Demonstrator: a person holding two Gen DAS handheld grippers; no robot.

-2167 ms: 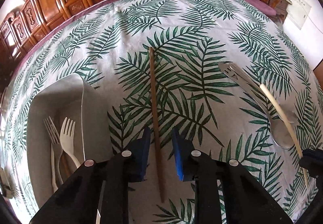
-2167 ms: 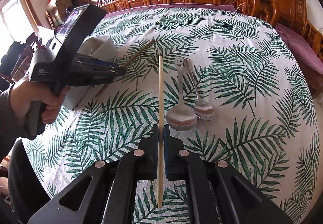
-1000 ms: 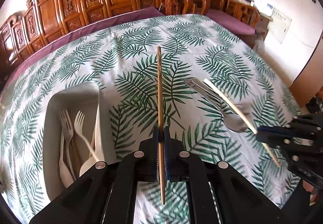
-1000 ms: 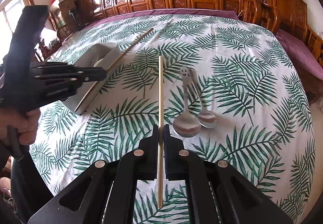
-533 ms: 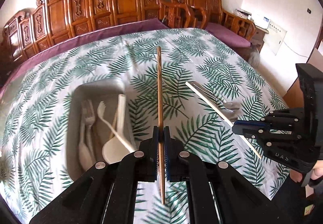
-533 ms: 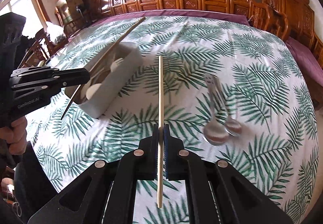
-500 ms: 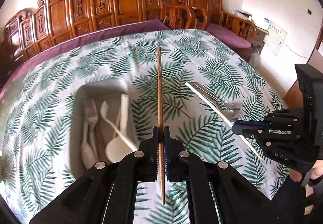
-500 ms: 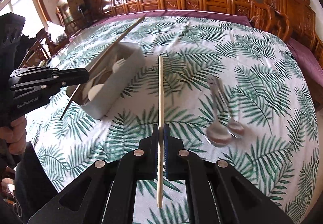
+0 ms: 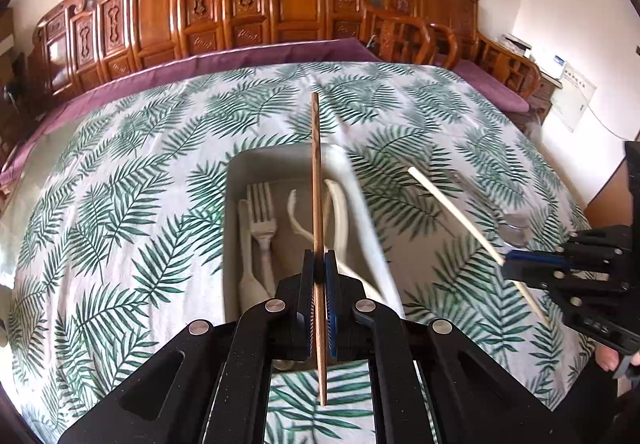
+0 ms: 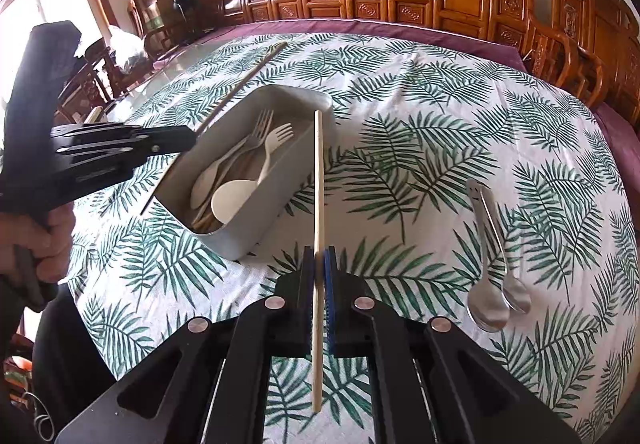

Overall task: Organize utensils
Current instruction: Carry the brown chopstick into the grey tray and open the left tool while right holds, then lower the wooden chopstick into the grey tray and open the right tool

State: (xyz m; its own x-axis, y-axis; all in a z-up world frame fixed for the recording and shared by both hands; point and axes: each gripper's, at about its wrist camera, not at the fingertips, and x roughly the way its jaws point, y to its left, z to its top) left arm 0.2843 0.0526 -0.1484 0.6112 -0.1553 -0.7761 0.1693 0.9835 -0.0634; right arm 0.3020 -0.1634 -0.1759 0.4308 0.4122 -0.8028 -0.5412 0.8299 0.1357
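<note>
Chopsticks, one per gripper: left gripper (image 9: 319,276) clamps dark stick (image 9: 315,172) over tray (image 10: 256,212), lengthwise w/ it for the drop; right gripper (image 10: 319,264) clamps pale stick (image 10: 318,180) beside tray. Spoons (image 10: 490,284) wait near table's right edge.

Glossy metal spoons (image 10: 490,308), matt plastic tray (image 10: 276,180), printed cloth tablecloth (image 10: 420,148).

A home dining room: carved wooden chairs (image 9: 296,0) ring a leaf-print tablecloth (image 9: 120,184).
</note>
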